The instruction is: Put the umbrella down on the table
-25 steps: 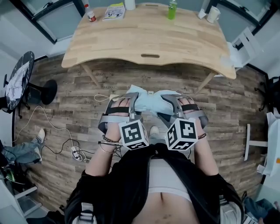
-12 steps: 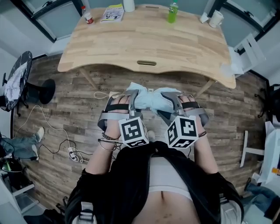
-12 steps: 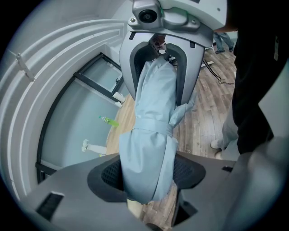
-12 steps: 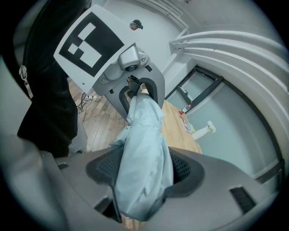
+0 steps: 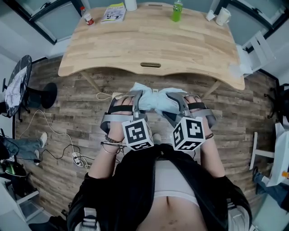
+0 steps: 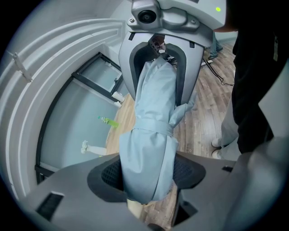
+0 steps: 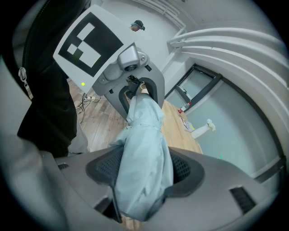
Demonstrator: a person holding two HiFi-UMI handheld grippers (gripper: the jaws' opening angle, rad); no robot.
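A folded pale blue umbrella (image 5: 156, 99) hangs crosswise above the wooden floor, short of the wooden table (image 5: 149, 40). My left gripper (image 5: 137, 100) is shut on one end of it and my right gripper (image 5: 177, 102) is shut on the other end. In the left gripper view the umbrella (image 6: 151, 135) runs from my jaws to the right gripper's jaws beyond. The right gripper view shows the umbrella (image 7: 142, 153) pinched between the pads, reaching to the left gripper.
On the table's far edge stand a green bottle (image 5: 176, 11), a booklet (image 5: 114, 12), a small red-capped bottle (image 5: 85, 16), a white roll (image 5: 130, 4) and a white mug (image 5: 222, 16). Cables and a power strip (image 5: 77, 158) lie on the floor at left. A round side table (image 5: 18, 83) stands far left.
The view has shifted a little toward the table. Both grippers stay shut on the umbrella, held level in front of the person.
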